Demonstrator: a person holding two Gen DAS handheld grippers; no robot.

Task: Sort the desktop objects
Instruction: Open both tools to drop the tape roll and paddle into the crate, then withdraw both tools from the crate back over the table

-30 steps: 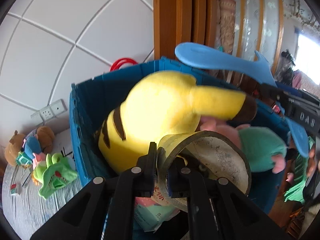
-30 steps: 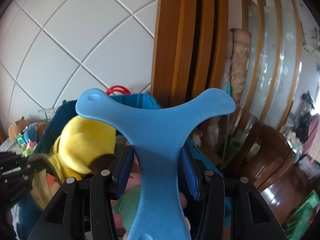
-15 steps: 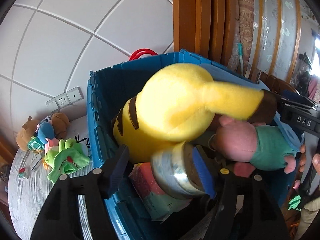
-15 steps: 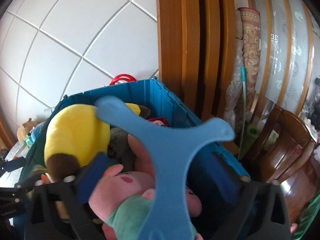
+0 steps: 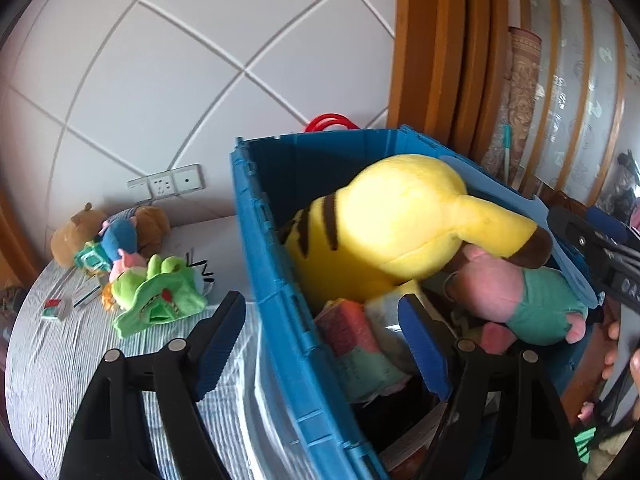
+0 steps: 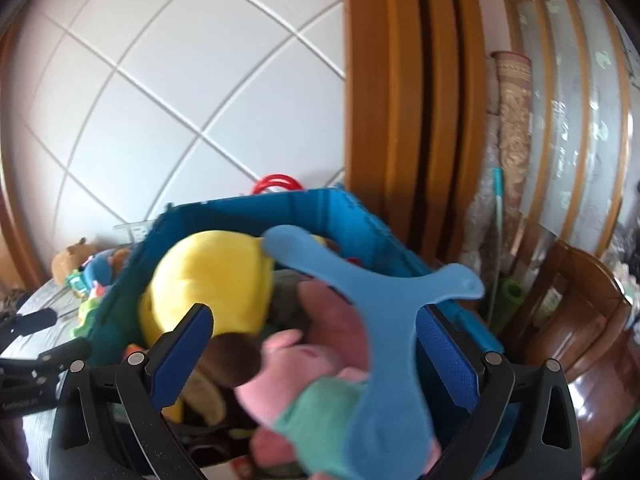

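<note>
Both grippers [image 5: 320,332] [image 6: 312,348] spread wide, holding nothing, above blue crate [image 5: 280,280] heaped with yellow plush [image 5: 392,224], blue boomerang [image 6: 384,308] atop; green plush [image 5: 160,296] remaining on table [image 5: 48,380] at nine o'clock.

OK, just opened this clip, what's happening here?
A person with two handheld grippers is tidying toys into a blue crate. Both the left gripper and right gripper are open over it. A blue boomerang lies across the yellow plush and pink plush. More plush toys remain on the table.
</note>
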